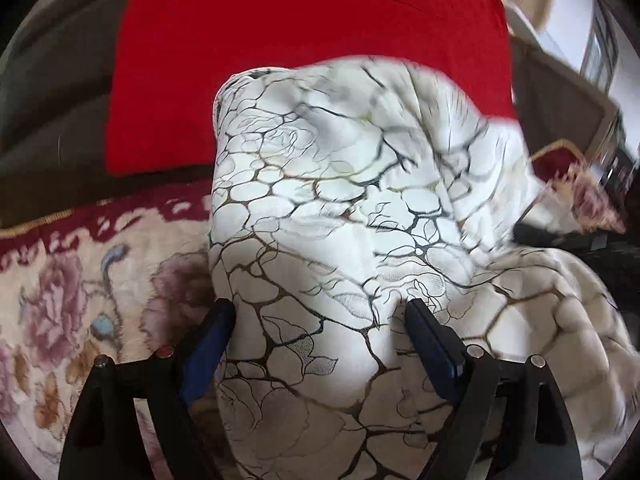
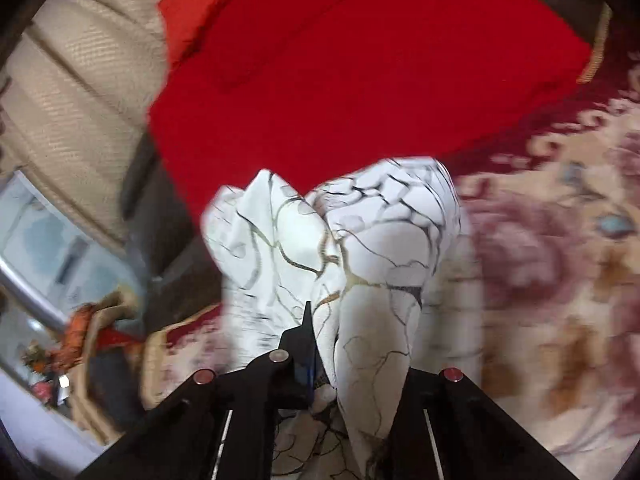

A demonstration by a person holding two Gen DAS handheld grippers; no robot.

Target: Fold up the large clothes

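So I'm working over a floral blanket, cream with pink flowers and a dark red border, spread on what looks like a bed or sofa. A bright red cloth lies flat at the far side of it, and past that I can see a beige ribbed cushion and a bit of window light off at the edges. The thing I'm folding is a white garment with a dark crackle-vein print and faint rose outlines, all bunched up and draped. From my left gripper it fills the middle of the view and overlaps the near edge of the red cloth; the jaws stand wide with the fabric lying between the blue pads, and I can't see them pressing on it. My right gripper is pinched tight on a fold of the same garment, which billows up ahead of the fingers. The right view is pretty smeared, so the blanket pattern there is mush, and one right finger is buried under fabric. What sort of garment it is, I can't tell.
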